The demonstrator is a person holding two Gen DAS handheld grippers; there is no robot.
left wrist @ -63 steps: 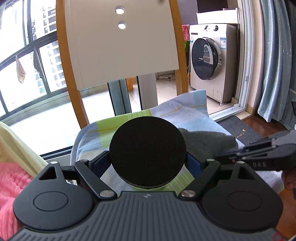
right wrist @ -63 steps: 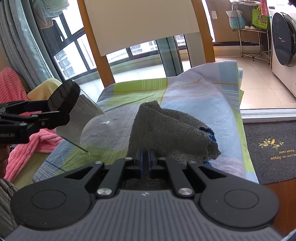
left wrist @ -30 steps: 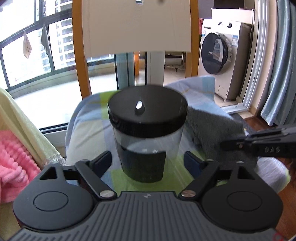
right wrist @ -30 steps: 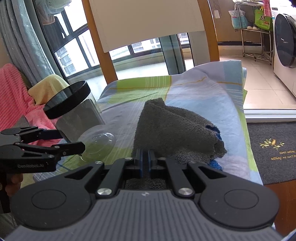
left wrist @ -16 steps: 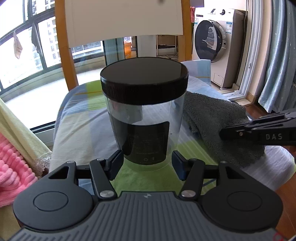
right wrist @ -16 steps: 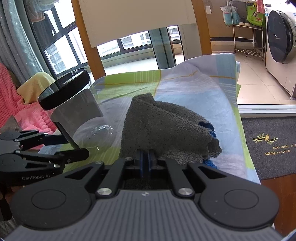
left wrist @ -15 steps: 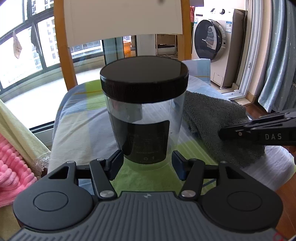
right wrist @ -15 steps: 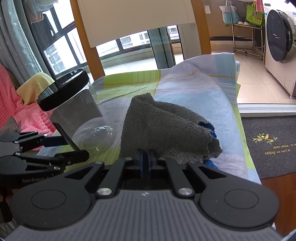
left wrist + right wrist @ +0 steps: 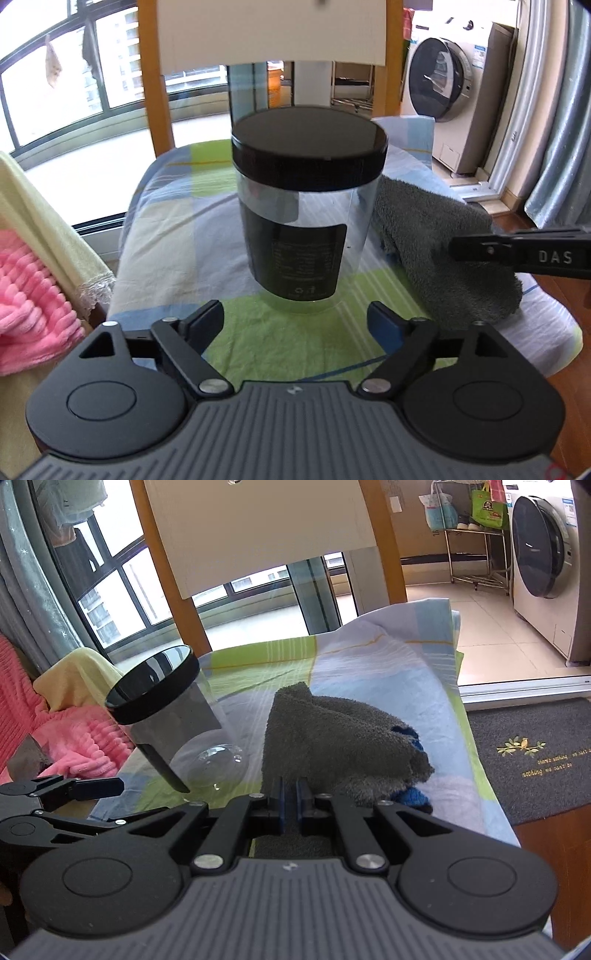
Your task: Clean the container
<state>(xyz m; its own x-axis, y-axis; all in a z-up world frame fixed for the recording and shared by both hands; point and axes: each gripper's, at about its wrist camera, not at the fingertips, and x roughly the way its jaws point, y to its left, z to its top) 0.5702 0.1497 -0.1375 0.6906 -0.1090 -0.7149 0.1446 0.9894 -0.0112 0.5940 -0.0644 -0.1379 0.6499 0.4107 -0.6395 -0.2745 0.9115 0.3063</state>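
Clear plastic jar (image 9: 308, 229) with black screw lid (image 9: 309, 147) upright on striped cloth (image 9: 177, 236), dead ahead at 12 o'clock of left gripper (image 9: 295, 319). Jaws apart, wider than jar, not touching; long axis vertical. Left nearer. Right gripper (image 9: 290, 794) at jar's 3 o'clock, jaws pinched on grey towel (image 9: 332, 738).

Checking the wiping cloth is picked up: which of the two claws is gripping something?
The right claw, shut on the grey terry towel; the left claw is open, clear of the black-lidded clear plastic jar.
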